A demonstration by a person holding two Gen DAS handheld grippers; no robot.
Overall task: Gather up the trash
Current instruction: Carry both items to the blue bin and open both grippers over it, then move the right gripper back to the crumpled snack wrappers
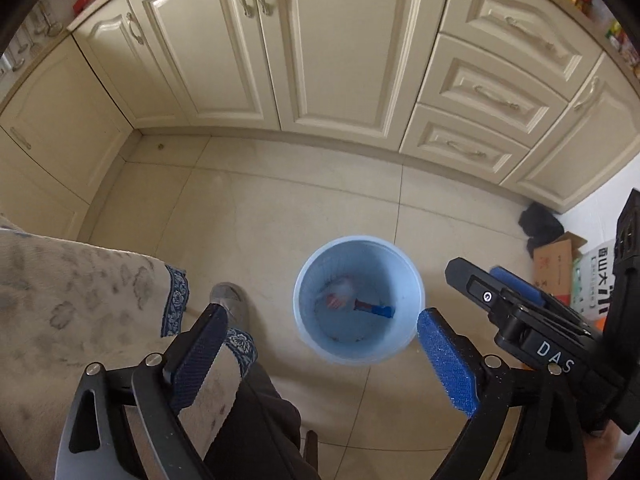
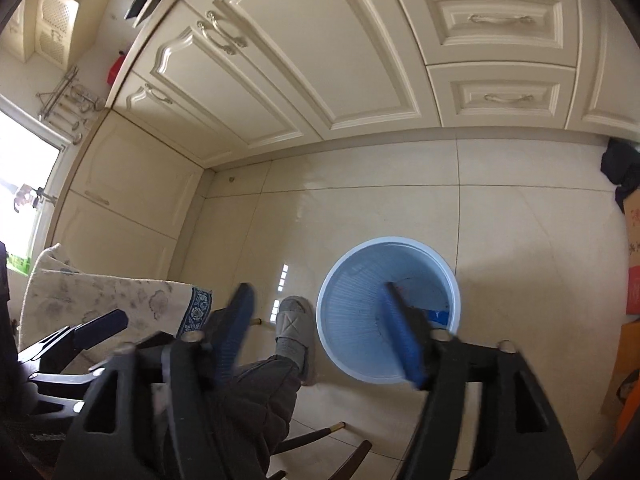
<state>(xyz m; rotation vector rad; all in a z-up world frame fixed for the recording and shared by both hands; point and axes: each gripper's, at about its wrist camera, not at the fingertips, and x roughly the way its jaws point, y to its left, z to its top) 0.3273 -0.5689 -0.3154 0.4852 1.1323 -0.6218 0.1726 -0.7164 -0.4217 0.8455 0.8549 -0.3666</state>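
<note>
Crumpled red-and-white and blue trash (image 1: 352, 304) is seen at the bottom of the pale blue ribbed bin (image 1: 416, 280), above which the left gripper (image 1: 320, 356) and right gripper (image 2: 324, 332) are held wide and empty.

Left hand-held gripper (image 1: 320, 344) open, right hand-held gripper (image 2: 320, 328) open, both angled downward

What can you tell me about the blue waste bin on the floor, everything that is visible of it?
The waste bin is a round, light blue bucket that looks like plastic, with a smooth paler rim and fine ribbing on its inner wall. It stands upright and open, with no lid, on the pale floor tiles in front of the cream cabinets, close to a foot in a grey slipper. At its bottom lie a crumpled clear wrapper with red print and a small red and blue item. Nothing grips it; neither gripper appears to touch it.
</note>
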